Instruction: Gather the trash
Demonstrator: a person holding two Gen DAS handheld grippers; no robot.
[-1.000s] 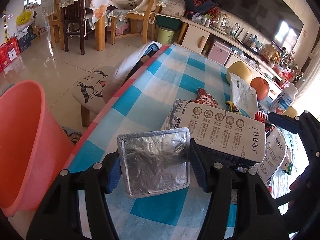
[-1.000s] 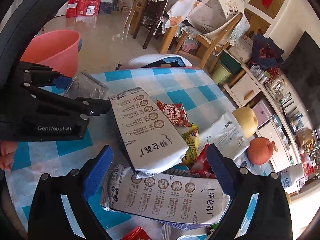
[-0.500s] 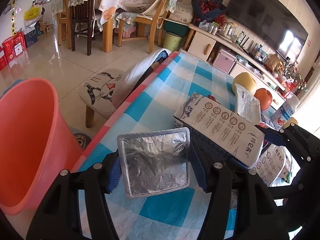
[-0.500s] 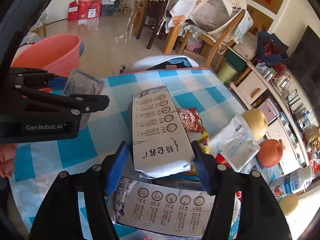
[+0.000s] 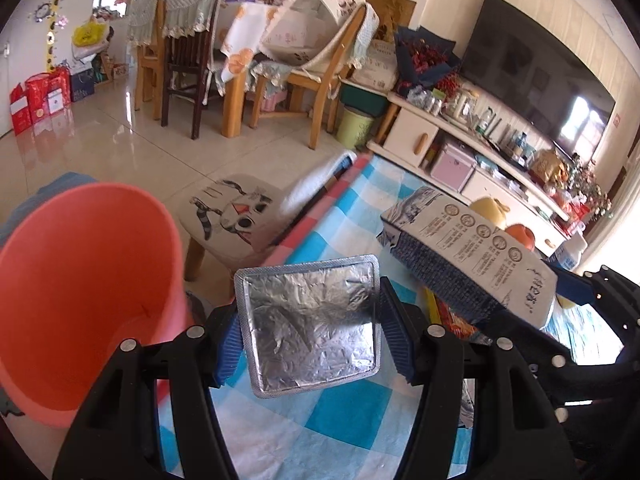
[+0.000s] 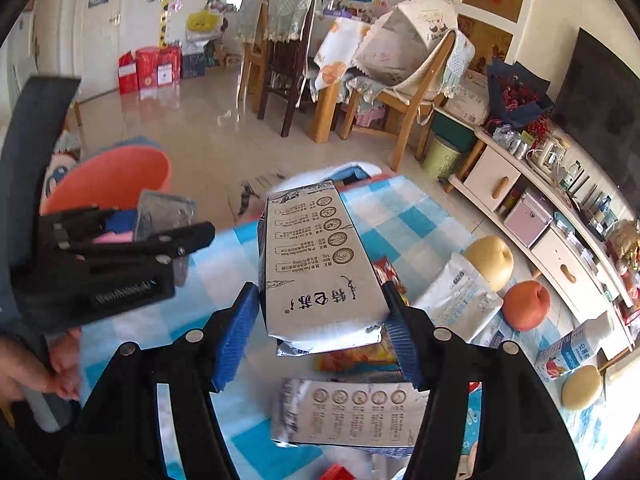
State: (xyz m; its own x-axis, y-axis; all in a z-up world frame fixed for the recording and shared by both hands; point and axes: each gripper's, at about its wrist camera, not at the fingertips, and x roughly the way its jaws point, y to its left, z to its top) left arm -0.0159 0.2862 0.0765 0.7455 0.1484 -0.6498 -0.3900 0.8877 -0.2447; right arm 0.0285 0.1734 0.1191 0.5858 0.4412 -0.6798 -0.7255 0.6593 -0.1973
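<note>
On the checked table (image 5: 348, 416) our left gripper (image 5: 310, 328) pinches a foil pack (image 5: 312, 320) at frame centre; our right gripper (image 6: 320, 324) clamps a carton (image 6: 320, 264), which may slip before the orange bucket (image 5: 80, 280) at left

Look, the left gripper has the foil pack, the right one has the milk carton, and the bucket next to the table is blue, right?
Almost. The bucket is orange-pink, not blue, as the left wrist view shows. The left gripper does hold the foil pack, and the right gripper the milk carton.
</note>
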